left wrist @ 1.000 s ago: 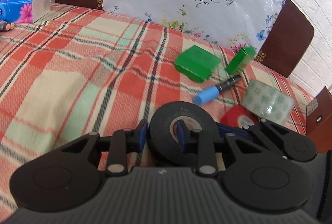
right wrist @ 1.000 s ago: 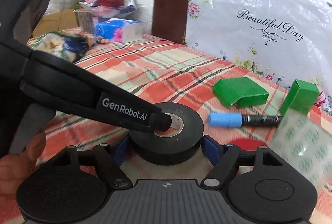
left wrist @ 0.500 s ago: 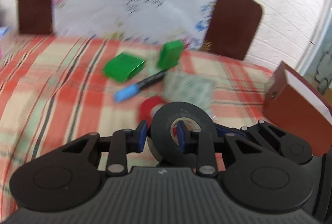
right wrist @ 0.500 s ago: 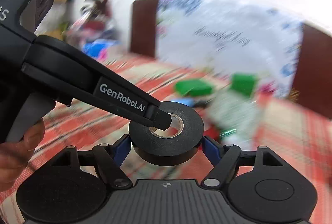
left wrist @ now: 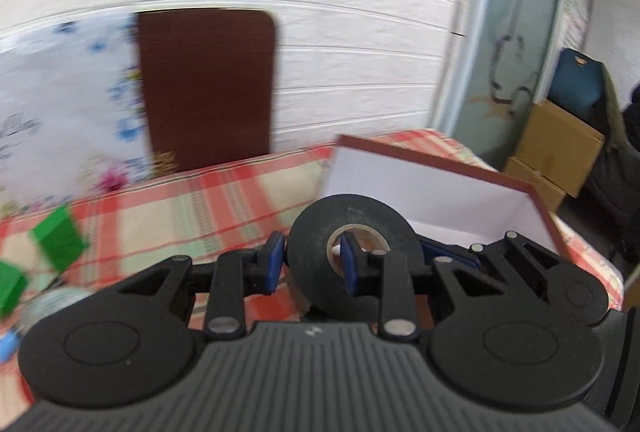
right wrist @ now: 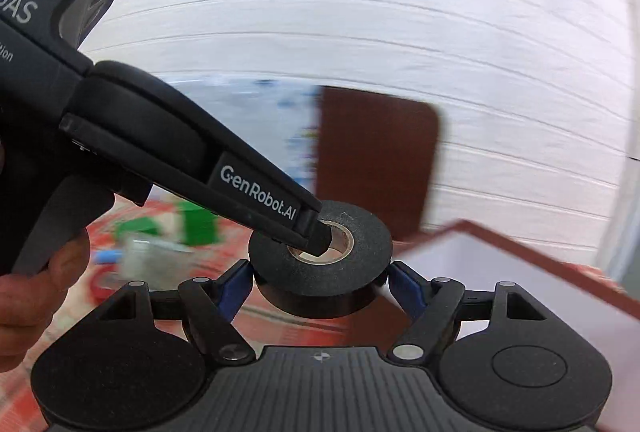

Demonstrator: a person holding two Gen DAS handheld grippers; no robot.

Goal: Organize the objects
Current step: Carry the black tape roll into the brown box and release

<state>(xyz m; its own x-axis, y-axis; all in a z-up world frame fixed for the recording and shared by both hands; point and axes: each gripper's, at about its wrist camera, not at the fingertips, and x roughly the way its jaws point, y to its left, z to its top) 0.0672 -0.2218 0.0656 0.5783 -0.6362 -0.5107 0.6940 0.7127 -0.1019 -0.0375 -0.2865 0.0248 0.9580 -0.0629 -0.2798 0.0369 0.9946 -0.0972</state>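
A black tape roll (left wrist: 354,254) is held in the air by both grippers. My left gripper (left wrist: 310,264) is shut on its wall, one finger through the core hole and one outside. In the right wrist view my right gripper (right wrist: 320,282) is shut on the same black tape roll (right wrist: 322,270), one pad on each outer side, and the left gripper's finger (right wrist: 256,198) reaches into the hole. An open brown box with a white inside (left wrist: 440,188) lies just beyond the roll, also in the right wrist view (right wrist: 520,272).
Green boxes (left wrist: 58,238) (right wrist: 198,222), a clear tape roll (right wrist: 150,254) and a blue-capped marker (right wrist: 108,256) lie on the plaid tablecloth (left wrist: 224,200) to the left. A brown chair back (left wrist: 208,84) stands behind the table. Cardboard boxes (left wrist: 560,148) sit at the far right.
Both grippers have lifted the black tape roll off the table and swung it to the right, from over the green boxes and marker to the edge of the open brown box.
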